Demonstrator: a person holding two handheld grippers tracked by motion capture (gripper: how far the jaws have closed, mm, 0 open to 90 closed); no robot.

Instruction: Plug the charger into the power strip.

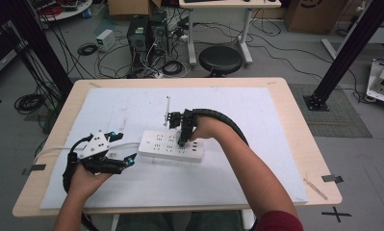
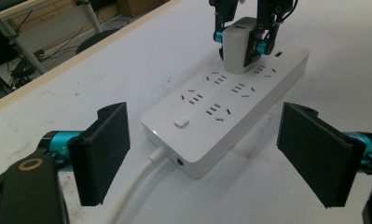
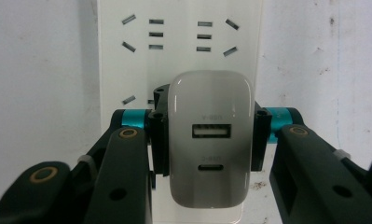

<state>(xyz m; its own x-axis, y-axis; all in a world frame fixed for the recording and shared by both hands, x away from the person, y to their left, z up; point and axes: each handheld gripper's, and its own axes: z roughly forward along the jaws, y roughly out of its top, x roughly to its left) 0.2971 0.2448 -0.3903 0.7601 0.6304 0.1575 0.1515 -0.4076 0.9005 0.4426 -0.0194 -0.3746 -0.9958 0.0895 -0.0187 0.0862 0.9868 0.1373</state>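
**One charger held against one power strip**

High view: one white rectangular plastic power strip (image 1: 171, 146) lies on the white mat (image 1: 237, 183); the left gripper (image 1: 123, 149) sits beside its left end, the right gripper (image 1: 182, 140) above it.

Left gripper view: its two black pads (image 2: 101, 151) stand wide apart, empty, flanking the strip's switch end and single white cable (image 2: 134, 184).

Right gripper view: jaws clamped on one white two-port USB charger block (image 3: 209, 140), over the strip.

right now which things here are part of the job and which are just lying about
In the job:
- white charger, shut in the right gripper
- white power strip under it
- left gripper, jaws open at the strip's cable end

Lying about:
- black stool
- computer towers on the floor
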